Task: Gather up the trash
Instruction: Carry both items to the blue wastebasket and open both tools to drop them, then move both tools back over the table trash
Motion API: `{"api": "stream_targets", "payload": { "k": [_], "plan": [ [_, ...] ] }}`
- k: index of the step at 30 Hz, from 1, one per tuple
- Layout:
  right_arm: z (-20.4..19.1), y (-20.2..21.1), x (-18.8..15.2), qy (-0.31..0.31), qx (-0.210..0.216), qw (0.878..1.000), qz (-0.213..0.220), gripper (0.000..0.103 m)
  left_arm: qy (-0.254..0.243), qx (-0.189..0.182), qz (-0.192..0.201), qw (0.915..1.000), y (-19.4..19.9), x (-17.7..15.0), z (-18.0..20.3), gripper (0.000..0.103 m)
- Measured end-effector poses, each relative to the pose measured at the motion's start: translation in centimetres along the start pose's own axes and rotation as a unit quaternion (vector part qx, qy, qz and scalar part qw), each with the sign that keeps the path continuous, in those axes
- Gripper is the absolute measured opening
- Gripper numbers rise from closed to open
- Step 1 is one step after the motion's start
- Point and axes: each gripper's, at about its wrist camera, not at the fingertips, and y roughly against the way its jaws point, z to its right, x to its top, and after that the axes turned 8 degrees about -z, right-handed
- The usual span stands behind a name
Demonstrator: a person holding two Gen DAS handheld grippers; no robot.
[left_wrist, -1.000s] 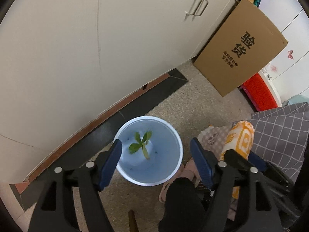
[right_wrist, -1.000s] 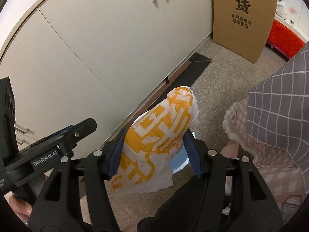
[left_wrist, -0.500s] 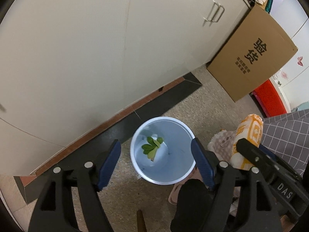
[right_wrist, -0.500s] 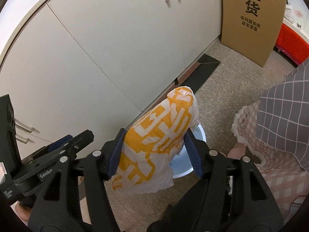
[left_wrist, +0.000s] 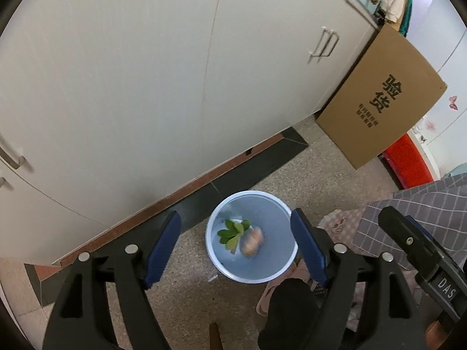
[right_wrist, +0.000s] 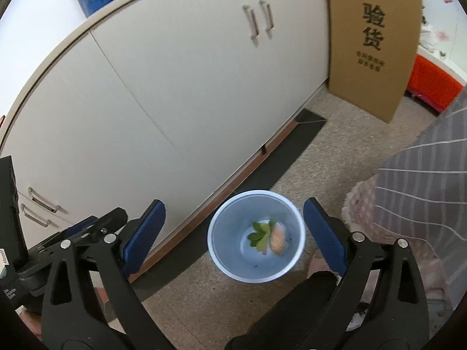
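We look down past our left gripper (left_wrist: 236, 246), its blue pads spread wide with nothing between them, onto a pale blue trash bin (left_wrist: 262, 274) standing on the speckled floor (left_wrist: 306, 172). Inside the bin lie green leaves (left_wrist: 232, 232) and, just beside them, a blurred orange-and-white wrapper (left_wrist: 252, 240). White cabinet doors (left_wrist: 146, 87) rise behind the bin. A cardboard box (left_wrist: 379, 96) with black printed characters leans against the cabinet's far end. The right gripper's black frame (left_wrist: 420, 259) shows at the right edge.
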Motion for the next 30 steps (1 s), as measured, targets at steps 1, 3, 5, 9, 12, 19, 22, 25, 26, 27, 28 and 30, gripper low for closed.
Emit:
{"api": "stream_targets", "payload": {
  "k": [1,3,5,9,12,19,22,25,26,27,28,30],
  "plan": [
    [0.1,0.8,-0.1,0.0,-0.006,1.0,0.006,0.093,-0.002,-0.002,0.003,1.0,0.5,-0.1,0.3,0.076],
    [0.4,2.7,-0.5,-0.001,-0.018,1.0,0.021,0.093,-0.011,-0.008,0.013,0.9998,1.9,-0.4,1.1,0.076],
    [0.6,4.4,-0.7,-0.001,-0.025,0.999,0.033,0.093,-0.017,-0.012,0.022,0.9995,3.1,-0.9,1.9,0.076],
    [1.1,9.0,-1.5,0.0,-0.036,0.997,0.069,0.093,-0.034,-0.029,0.044,0.998,6.0,-2.1,3.9,0.076],
    [2.1,13.4,-2.5,-0.006,-0.053,0.993,0.108,0.093,-0.058,-0.045,0.061,0.9954,8.5,-3.4,6.3,0.077],
    [7.4,23.0,-7.0,-0.068,-0.092,0.977,0.181,0.095,-0.156,-0.091,0.092,0.9793,14.0,-7.7,15.0,0.078],
    [10.8,26.5,-8.9,-0.106,-0.109,0.968,0.202,0.096,-0.207,-0.111,0.102,0.9666,15.9,-9.9,19.9,0.079],
    [14.5,30.0,-11.4,-0.149,-0.13,0.954,0.224,0.096,-0.263,-0.132,0.103,0.9503,17.4,-12.5,25.2,0.079],
    [15.7,31.1,-12.3,-0.162,-0.139,0.949,0.232,0.096,-0.284,-0.138,0.103,0.9431,18.0,-13.6,27.3,0.079],
    [16.6,31.8,-12.8,-0.173,-0.146,0.945,0.236,0.096,-0.299,-0.142,0.104,0.9378,18.3,-14.4,28.5,0.079],
    [18.0,32.8,-13.8,-0.189,-0.157,0.938,0.243,0.096,-0.315,-0.144,0.104,0.9323,18.6,-15.2,30.0,0.079],
    [20.7,34.6,-15.7,-0.221,-0.172,0.926,0.253,0.096,-0.352,-0.143,0.105,0.9191,19.1,-17.3,33.1,0.079]
  ]
}}
